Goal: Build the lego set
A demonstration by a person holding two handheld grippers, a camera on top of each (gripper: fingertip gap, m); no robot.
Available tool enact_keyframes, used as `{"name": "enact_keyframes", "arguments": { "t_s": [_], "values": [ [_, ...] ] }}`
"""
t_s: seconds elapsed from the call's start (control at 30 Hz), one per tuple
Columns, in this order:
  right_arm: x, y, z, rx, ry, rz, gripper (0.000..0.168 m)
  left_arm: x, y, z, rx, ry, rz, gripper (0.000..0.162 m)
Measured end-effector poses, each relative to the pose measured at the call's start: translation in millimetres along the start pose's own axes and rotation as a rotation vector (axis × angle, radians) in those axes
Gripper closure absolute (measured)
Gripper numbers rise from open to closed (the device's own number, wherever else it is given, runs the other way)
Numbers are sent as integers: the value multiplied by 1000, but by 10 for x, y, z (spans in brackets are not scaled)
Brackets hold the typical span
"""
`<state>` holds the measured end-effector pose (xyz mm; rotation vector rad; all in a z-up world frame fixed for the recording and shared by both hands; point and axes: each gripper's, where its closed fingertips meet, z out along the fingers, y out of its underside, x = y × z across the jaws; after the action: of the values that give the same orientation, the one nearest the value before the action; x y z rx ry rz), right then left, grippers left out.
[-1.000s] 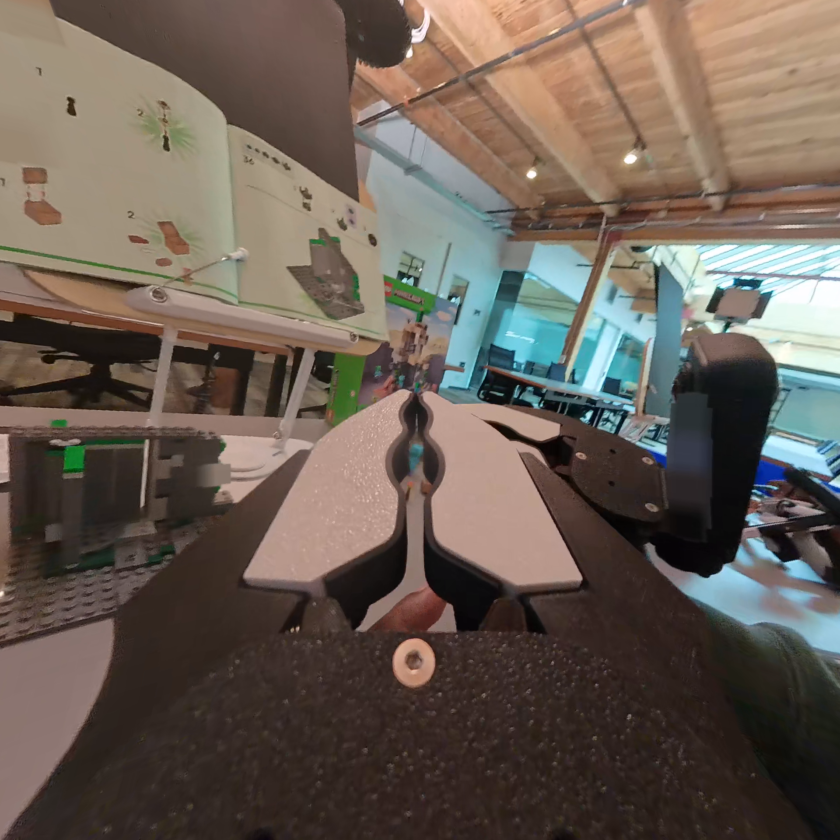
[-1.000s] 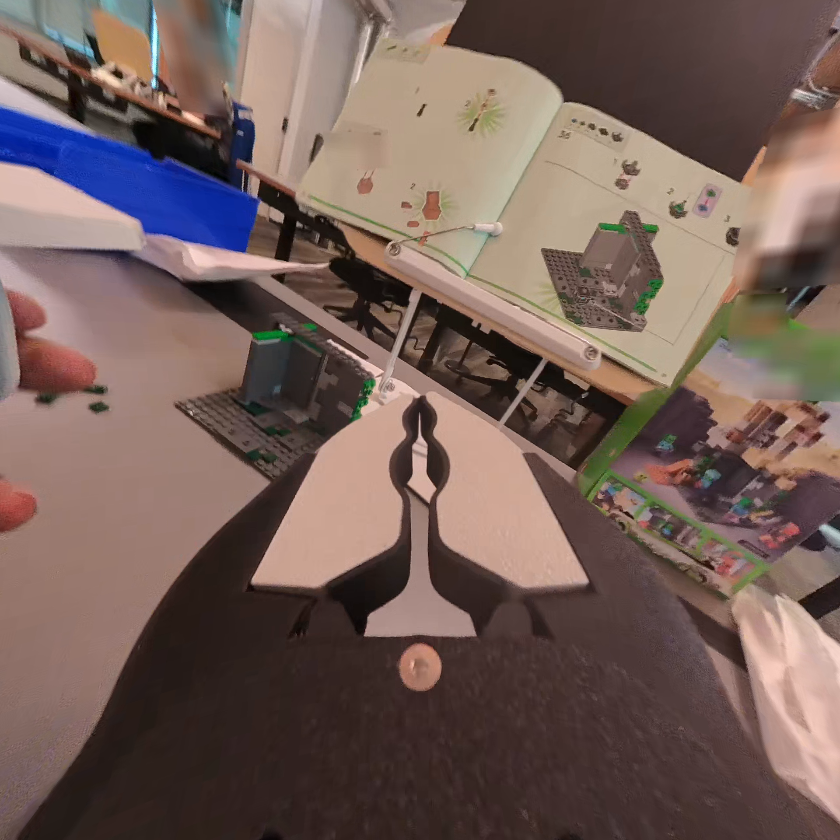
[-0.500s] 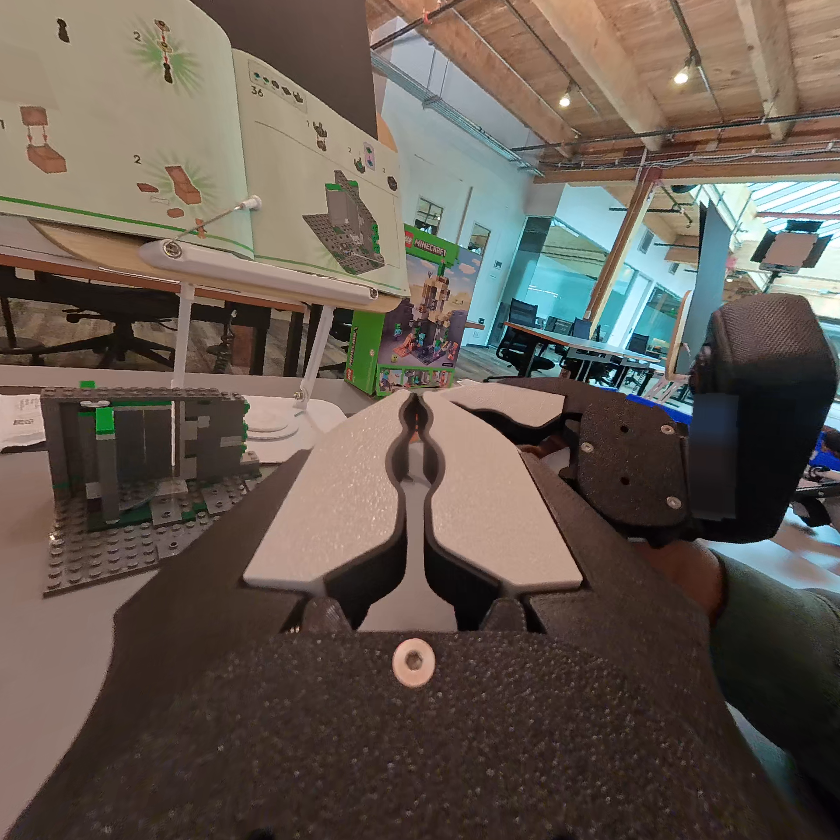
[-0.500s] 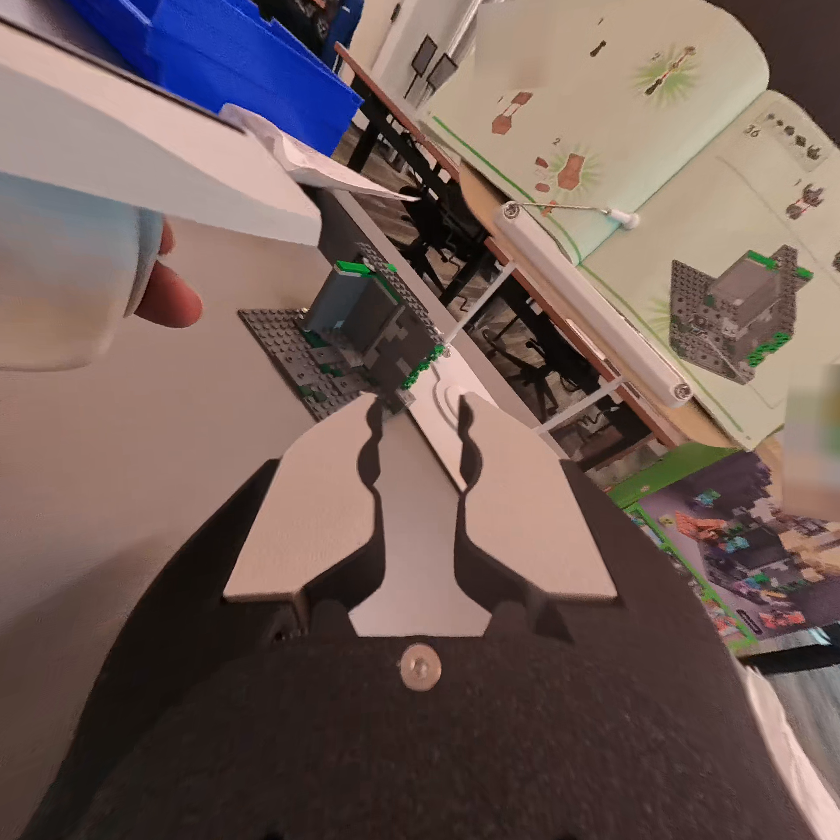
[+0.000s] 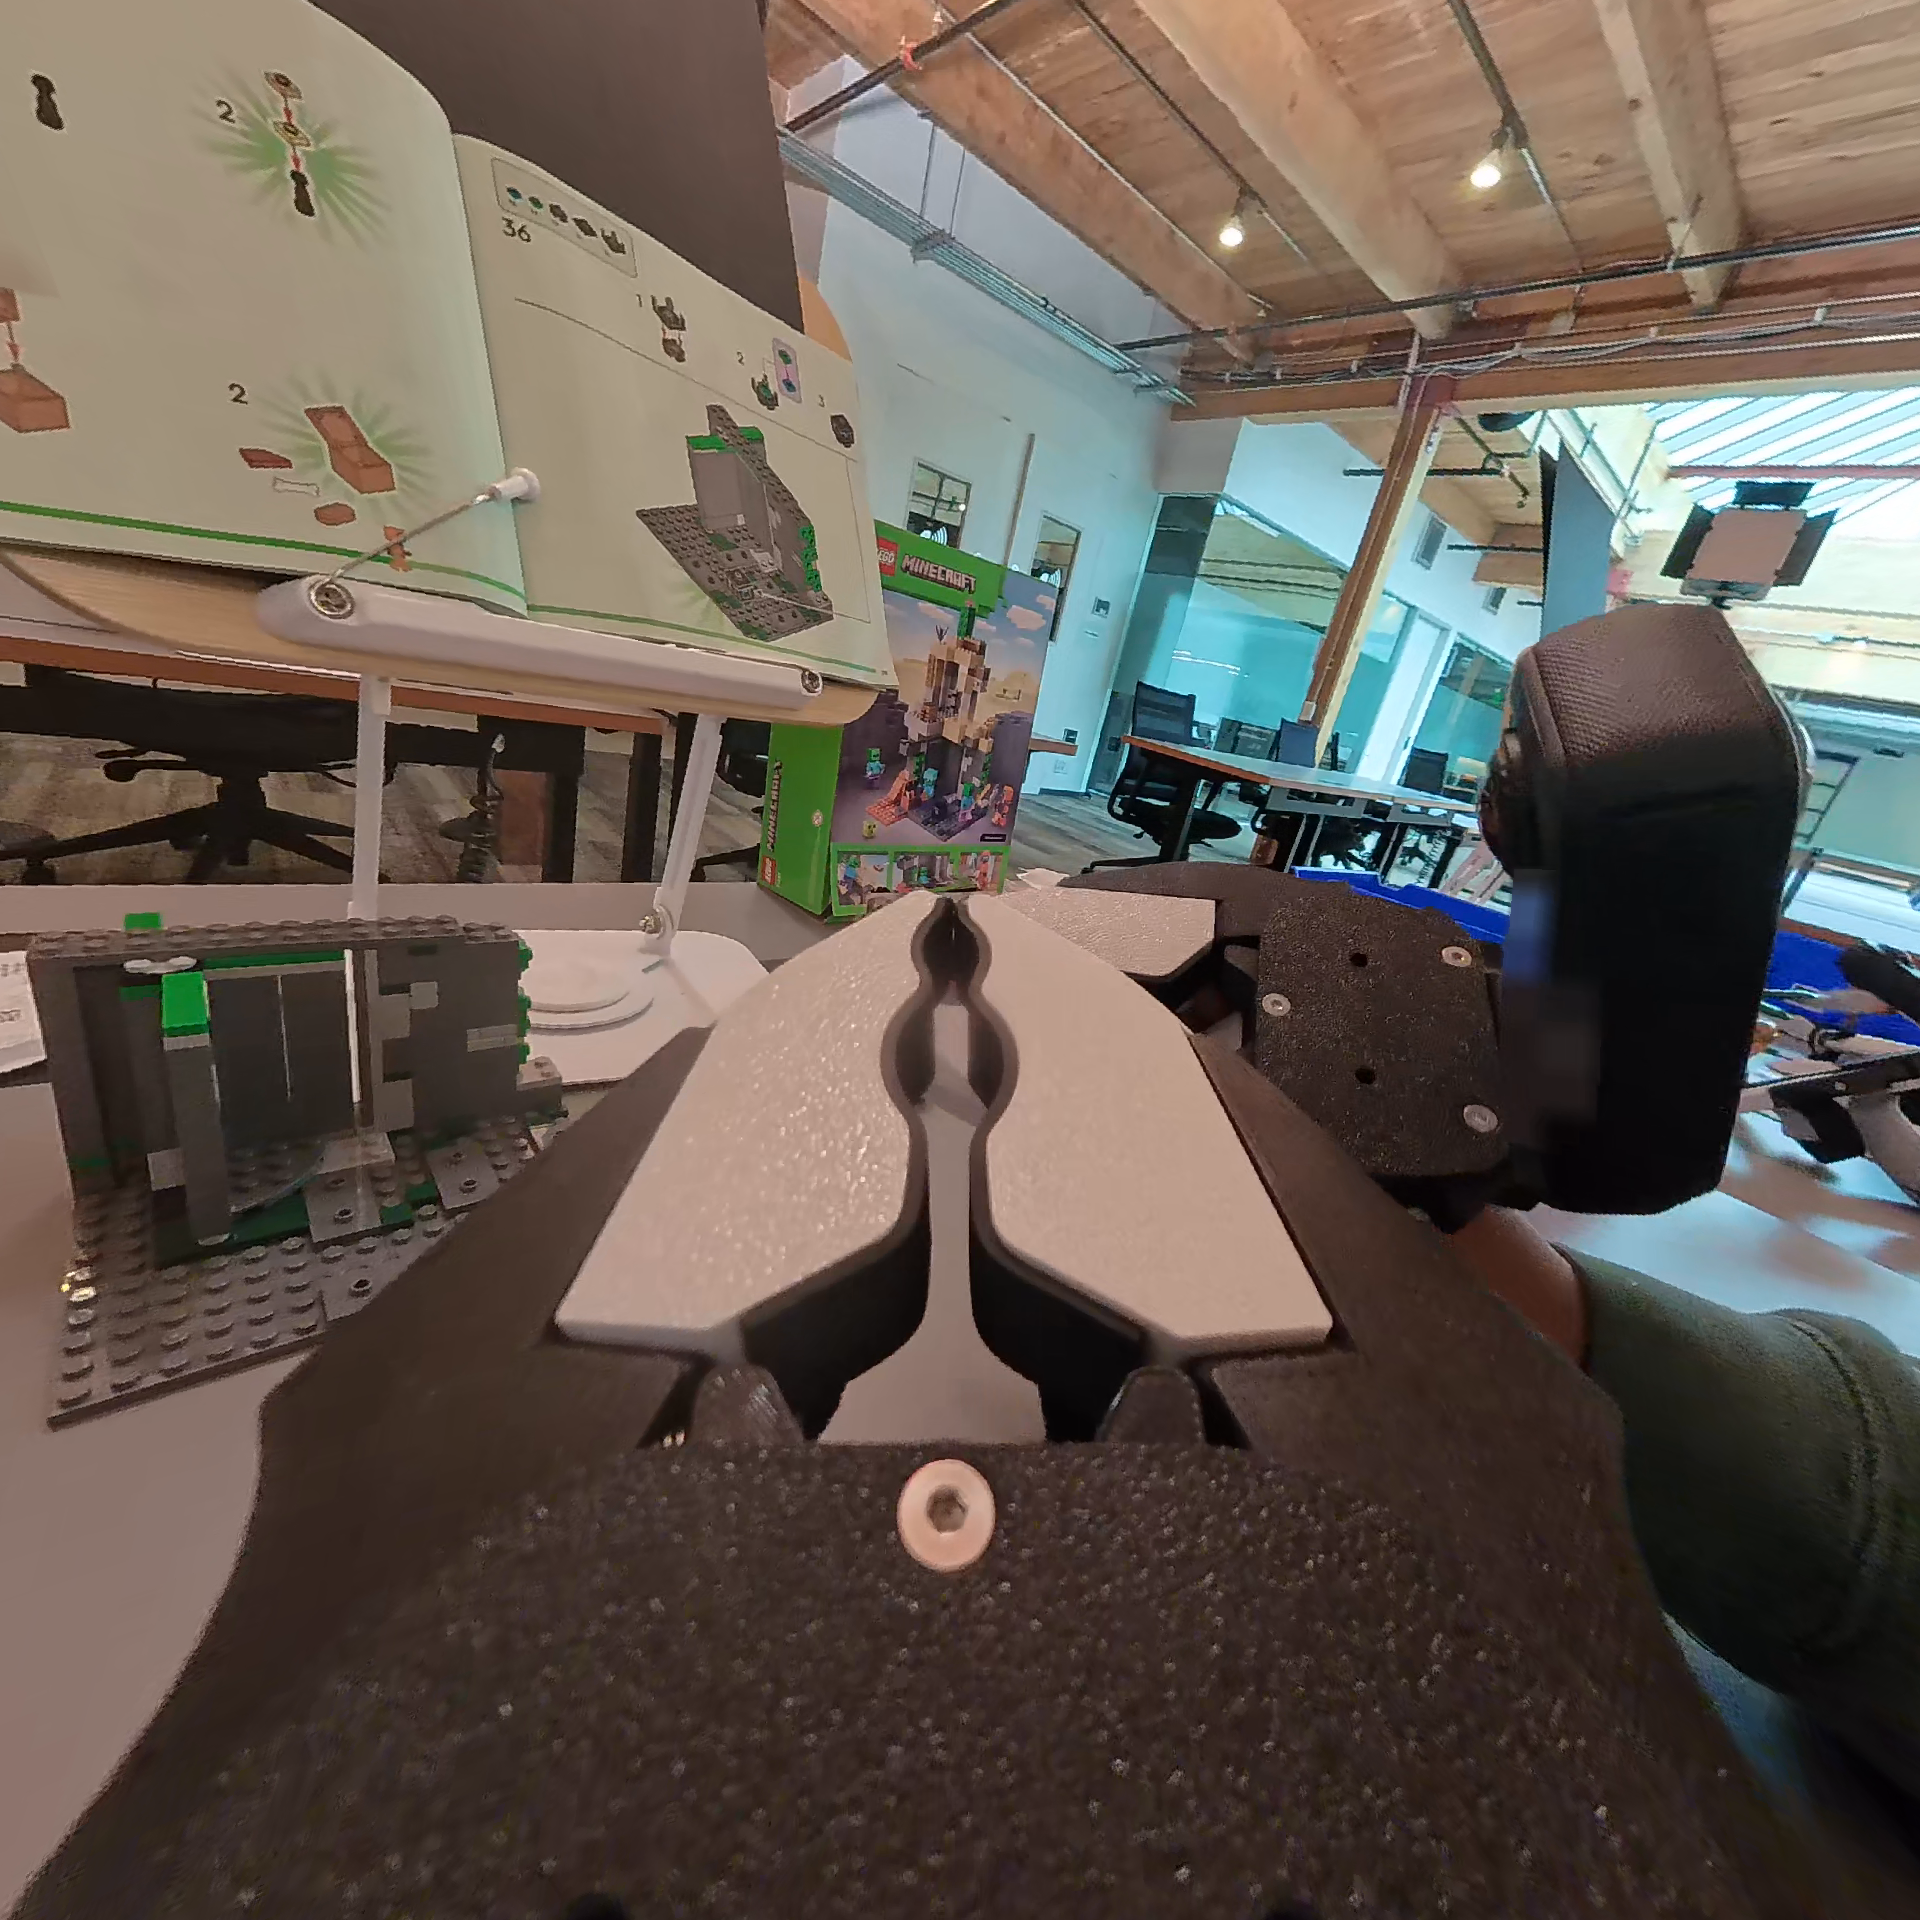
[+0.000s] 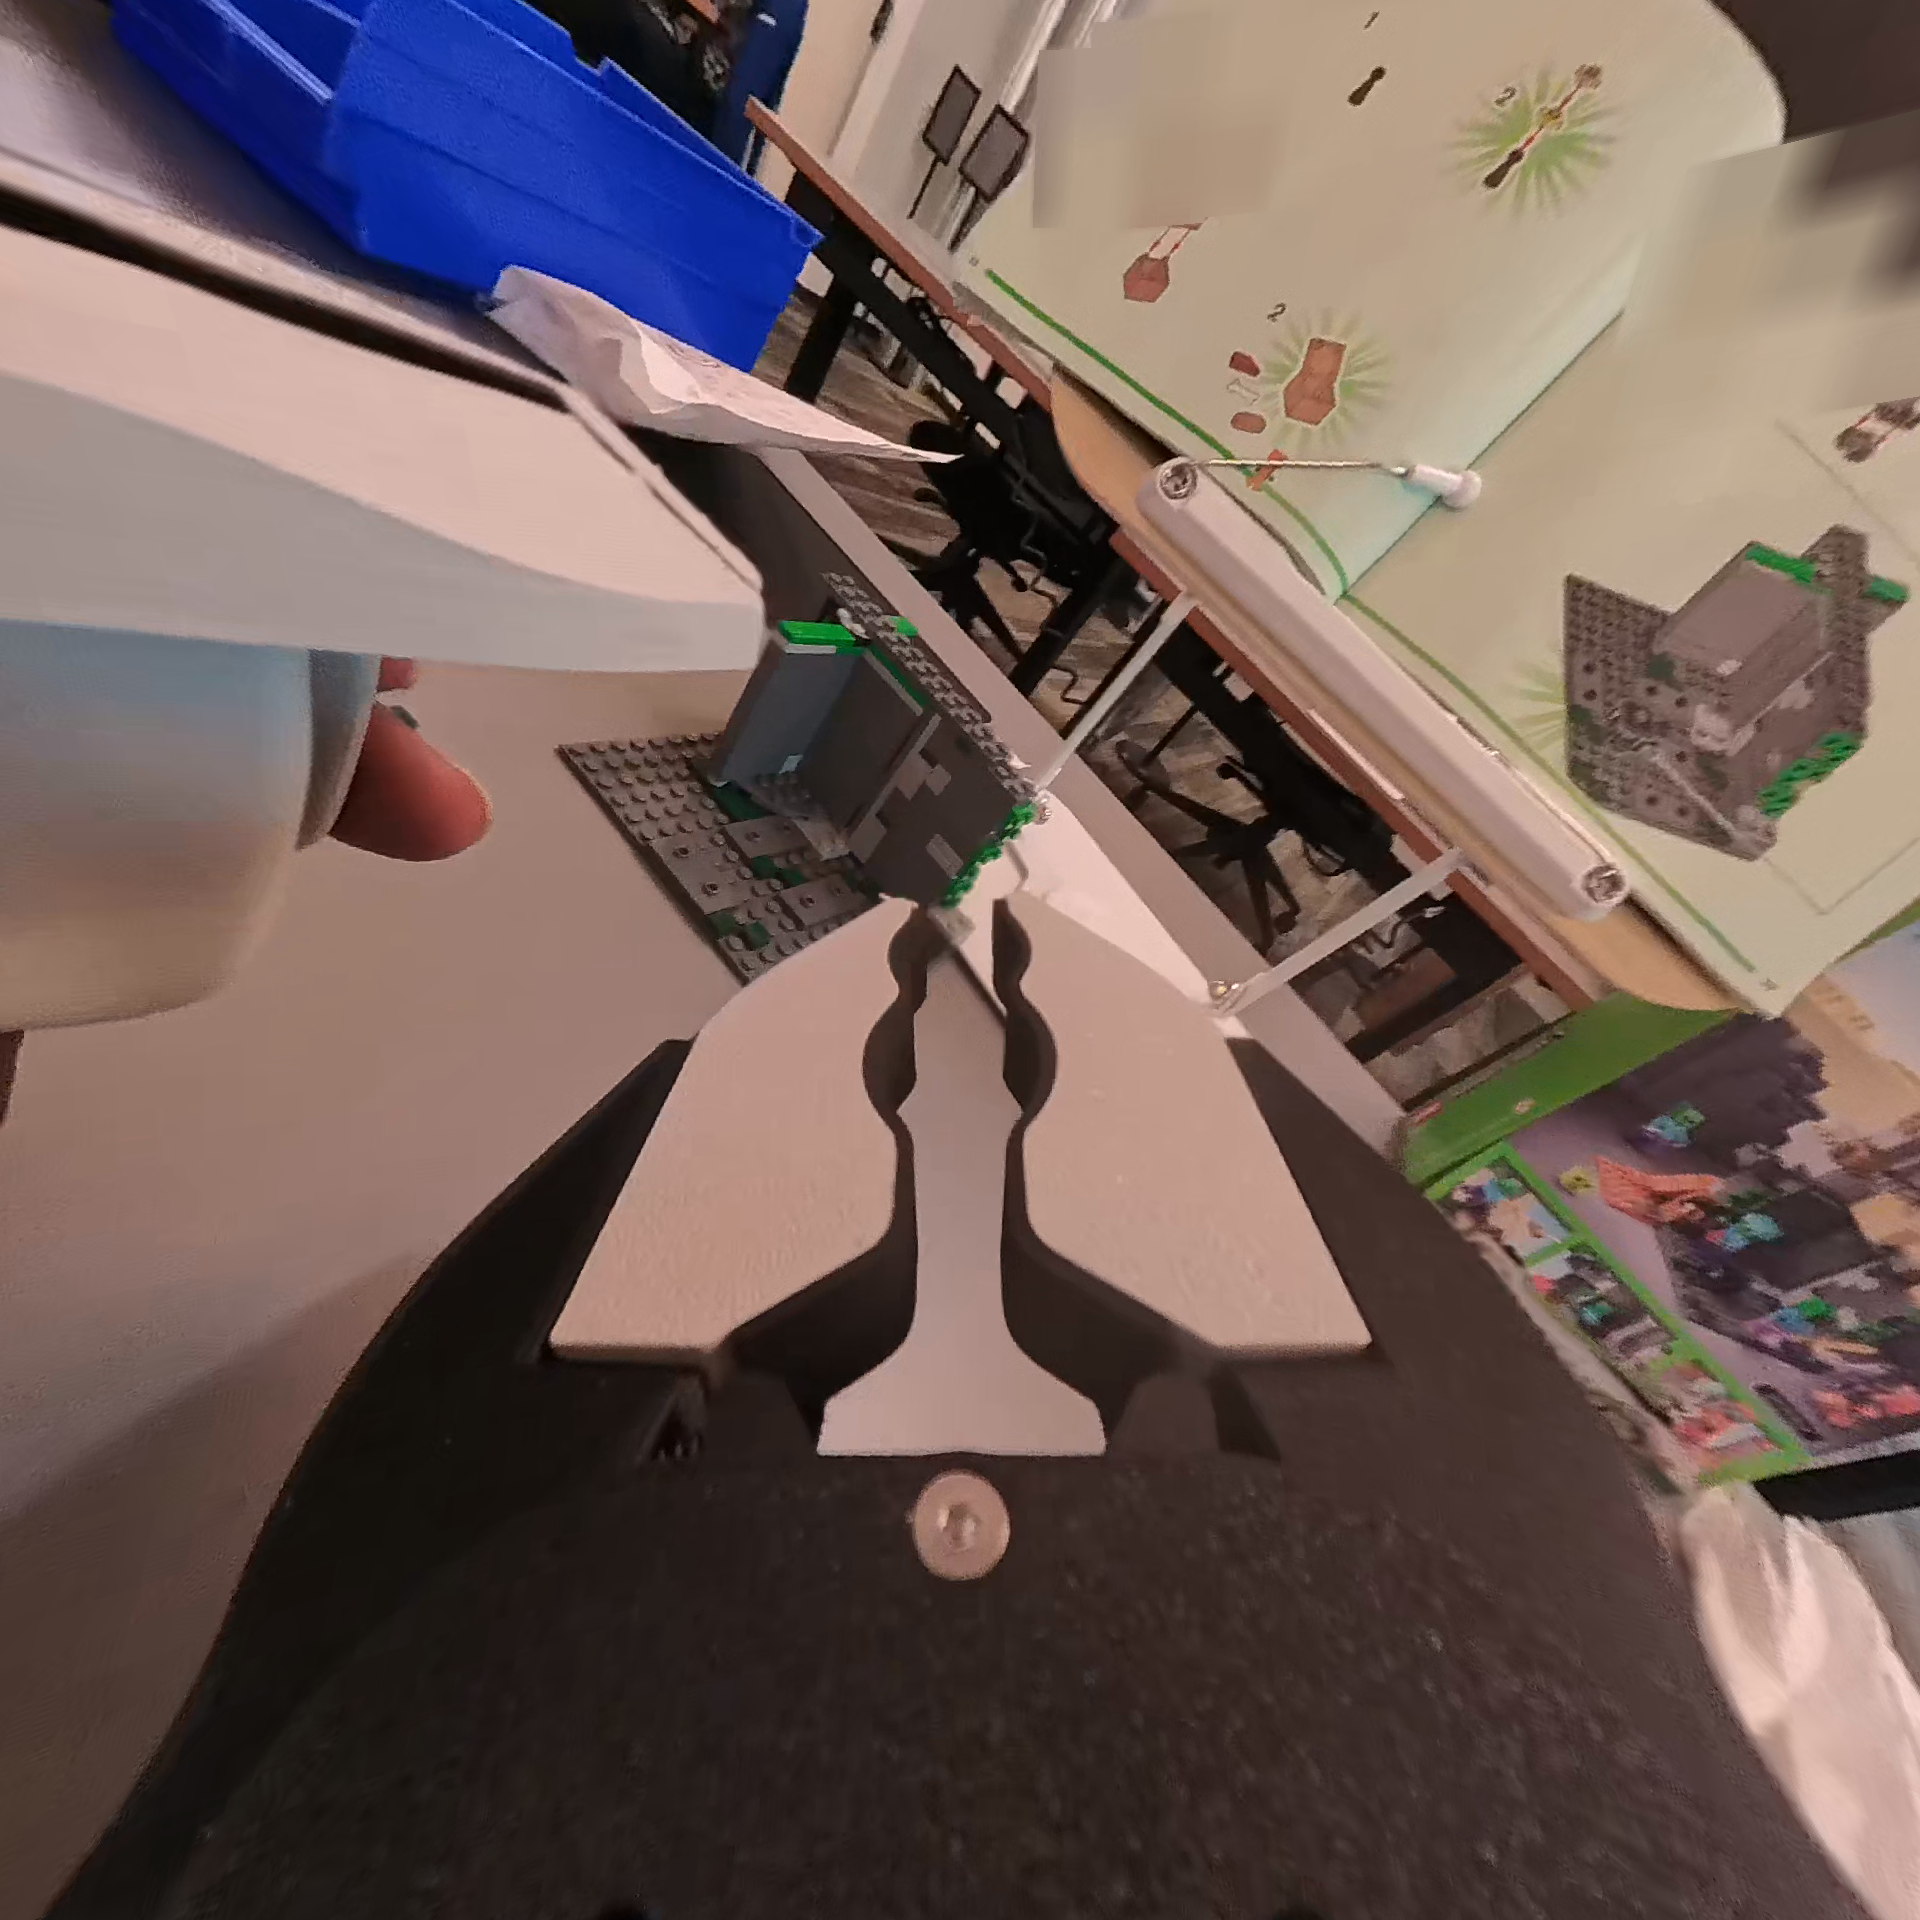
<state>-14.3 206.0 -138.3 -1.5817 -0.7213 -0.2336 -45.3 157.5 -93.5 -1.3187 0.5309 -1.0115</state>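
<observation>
A grey Lego build (image 5: 281, 1049) with green studs stands on a dark grey baseplate (image 5: 187, 1330) at the left of the table. My left gripper (image 5: 948, 914) is shut and empty, to the right of the build. My right gripper (image 6: 954, 920) is open by a narrow gap, tips close to the build's (image 6: 883, 758) near corner. A small pale piece shows at the tips; I cannot tell if it is held. The right gripper also shows in the left wrist view (image 5: 1351, 1039). The left gripper (image 6: 364, 540) and a thumb (image 6: 416, 800) show blurred in the right wrist view.
An open instruction booklet (image 5: 260, 312) rests on a white stand (image 5: 540, 644) behind the build. The green set box (image 5: 925, 748) stands to its right. Blue bins (image 6: 468, 135) and a paper sheet (image 6: 707, 384) lie at the back left. A clear plastic bag (image 6: 1818, 1662) lies at the right. Left tips to right tips: about 7 cm. The grey Lego build (image 5: 281, 1049) lies around 20 cm away from my right fingertips. It is also in sight in the right wrist view (image 6: 852, 732).
The right gripper opened, then narrowed its gap and moved closer to the build. The left gripper stayed shut and tilted down and closer to the table.
</observation>
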Motion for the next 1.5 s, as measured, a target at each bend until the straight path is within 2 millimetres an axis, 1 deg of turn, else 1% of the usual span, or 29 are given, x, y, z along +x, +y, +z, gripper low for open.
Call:
{"name": "enact_keyframes", "arguments": {
  "t_s": [0.1,0.17,0.33,0.43,0.5,0.63,0.77,0.83,0.97,1.07,1.1,1.13,1.37,1.5],
  "values": [
    [9,7,-8,9,-45,58,159,-14,5,-7,-15,-10,3,162],
    [42,-2,-22,32,-40,59,168,-14,34,-11,-53,-9,-2,162],
    [137,28,-15,65,38,42,168,-91,102,-12,-113,-50,43,158],
    [123,56,3,64,16,118,168,-185,162,-13,-148,-79,58,162],
    [172,49,-9,77,39,148,168,-262,187,-15,-162,-103,78,162],
    [224,28,-42,100,57,196,168,-466,253,-21,-211,-184,144,162],
    [171,70,-21,94,40,172,168,-728,329,-43,-275,-298,215,162],
    [143,90,-6,87,17,196,168,-873,339,-66,-295,-357,248,162],
    [57,212,60,30,-40,222,159,-1167,363,-85,-354,-439,316,162],
    [41,246,80,14,-52,235,155,-1418,424,-50,-420,-475,318,162],
    [33,255,86,7,-61,243,152,-1500,439,-35,-433,-489,312,153],
    [28,260,90,6,-67,250,150,-1570,461,-17,-450,-501,302,149],
    [15,291,119,-15,-95,294,133,-1857,539,204,-494,-560,329,134],
    [-18,335,150,-44,-119,306,122,-1985,646,291,-526,-583,293,133]
  ]
}}
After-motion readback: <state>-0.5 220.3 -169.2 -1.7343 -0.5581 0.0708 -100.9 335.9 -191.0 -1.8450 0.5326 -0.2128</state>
